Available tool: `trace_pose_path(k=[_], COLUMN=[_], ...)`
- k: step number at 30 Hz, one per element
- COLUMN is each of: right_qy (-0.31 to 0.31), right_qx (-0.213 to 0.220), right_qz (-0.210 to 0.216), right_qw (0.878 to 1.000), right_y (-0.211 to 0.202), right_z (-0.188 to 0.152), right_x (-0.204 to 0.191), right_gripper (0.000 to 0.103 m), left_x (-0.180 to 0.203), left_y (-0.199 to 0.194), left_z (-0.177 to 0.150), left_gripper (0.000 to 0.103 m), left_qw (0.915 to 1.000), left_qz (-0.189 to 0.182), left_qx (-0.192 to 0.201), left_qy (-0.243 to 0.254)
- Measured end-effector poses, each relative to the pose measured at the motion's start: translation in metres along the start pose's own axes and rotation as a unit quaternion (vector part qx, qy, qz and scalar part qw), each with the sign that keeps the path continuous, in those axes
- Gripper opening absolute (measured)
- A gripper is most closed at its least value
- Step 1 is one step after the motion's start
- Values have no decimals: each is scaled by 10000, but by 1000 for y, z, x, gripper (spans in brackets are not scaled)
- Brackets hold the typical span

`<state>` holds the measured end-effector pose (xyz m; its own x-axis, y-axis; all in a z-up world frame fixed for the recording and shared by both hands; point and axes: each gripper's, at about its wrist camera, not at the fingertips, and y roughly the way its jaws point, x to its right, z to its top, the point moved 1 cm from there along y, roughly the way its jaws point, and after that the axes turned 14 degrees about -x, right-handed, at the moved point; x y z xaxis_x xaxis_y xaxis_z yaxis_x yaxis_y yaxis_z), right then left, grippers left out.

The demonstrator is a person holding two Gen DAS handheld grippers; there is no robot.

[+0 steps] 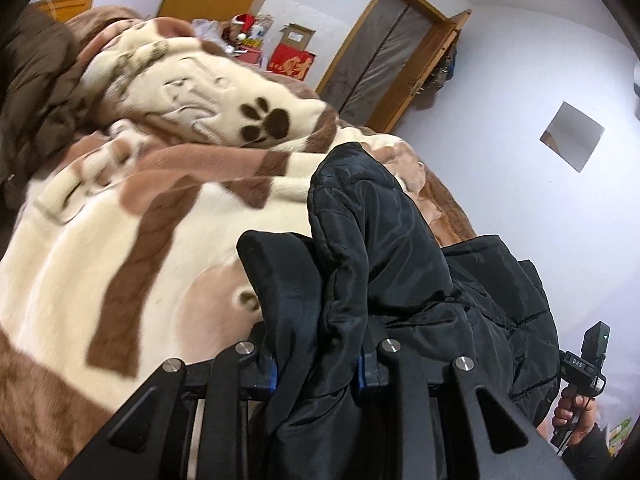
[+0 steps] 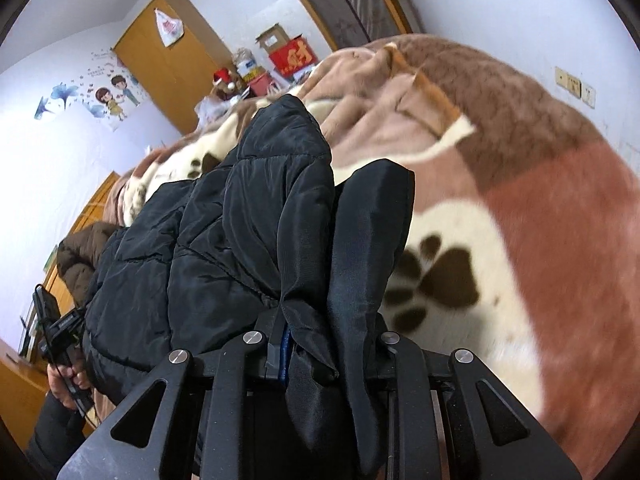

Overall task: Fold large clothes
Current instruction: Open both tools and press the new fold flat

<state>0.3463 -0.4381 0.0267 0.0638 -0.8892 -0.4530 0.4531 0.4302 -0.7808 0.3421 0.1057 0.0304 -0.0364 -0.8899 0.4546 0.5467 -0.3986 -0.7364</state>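
Note:
A black quilted puffer jacket (image 1: 400,248) hangs between both grippers above a bed. My left gripper (image 1: 316,264) is shut on one edge of the jacket; its left finger (image 1: 280,276) shows, the right one is hidden under the fabric. My right gripper (image 2: 320,248) is shut on another edge of the jacket (image 2: 224,232); its right finger (image 2: 372,240) shows, the left one is covered. The jacket is lifted off the blanket and stretches from one gripper to the other.
A cream and brown paw-print blanket (image 1: 132,208) covers the bed (image 2: 540,208). A brown padded coat (image 1: 36,92) lies at the bed's far side. Boxes (image 1: 292,60) and a wooden door (image 1: 384,56) stand beyond. The other hand-held gripper (image 1: 580,376) shows at right.

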Motion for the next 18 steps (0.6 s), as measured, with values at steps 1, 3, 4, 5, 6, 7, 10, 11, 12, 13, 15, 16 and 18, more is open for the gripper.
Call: trace_pose_path(k=[1,3,4,5,6,7,10,11,12,13,15,16,18], right_qy=[15,53,110,146,184,255,602,698,784,853,1027,1069,1052], right_qx=[18,31,22,5,-21,-68,-417,-565,-677,-677,-497,-484,-516], right_qz=[-36,-115,-167,-216,-271,-342,-693,-782,-816,-797,-666,-642,-727], right_qw=[10000,9999,9998,9997,9995,9991,9949,9929,9913,9909,9912,9910,9904], right_y=[1,2,5,6,9,13,35,44,52,56,55,54,48], right_z=[5,16,21,23,25,26,20,16,11,6,0,-1,1], right_x=[5,18,30,37,45,57,99,109,117,124,130,130,126], right_gripper=[23,23,24,24,24,25,29,30,35,43,53,54,55], left_x=[7,17,22,27,30,34,37,33,28,20,12,10,8], left_y=[8,25,37,50,63,77,128,146,158,167,166,162,152], left_z=[6,12,14,14,11,9,-8,-18,-26,-34,-41,-40,-35], left_gripper=[27,27,27,27,28,28,31,34,39,42,51,53,54], left_qw=[10000,9999,9998,9997,9994,9991,9966,9944,9924,9912,9919,9918,9913], left_qz=[-16,-38,-45,-65,-70,-53,222,498,677,749,713,739,729], left_qx=[-15,-69,-125,-199,-275,-367,-772,-932,-1027,-1090,-1025,-1013,-1064], left_qy=[44,97,126,140,172,195,159,73,7,-114,-226,-243,-251])
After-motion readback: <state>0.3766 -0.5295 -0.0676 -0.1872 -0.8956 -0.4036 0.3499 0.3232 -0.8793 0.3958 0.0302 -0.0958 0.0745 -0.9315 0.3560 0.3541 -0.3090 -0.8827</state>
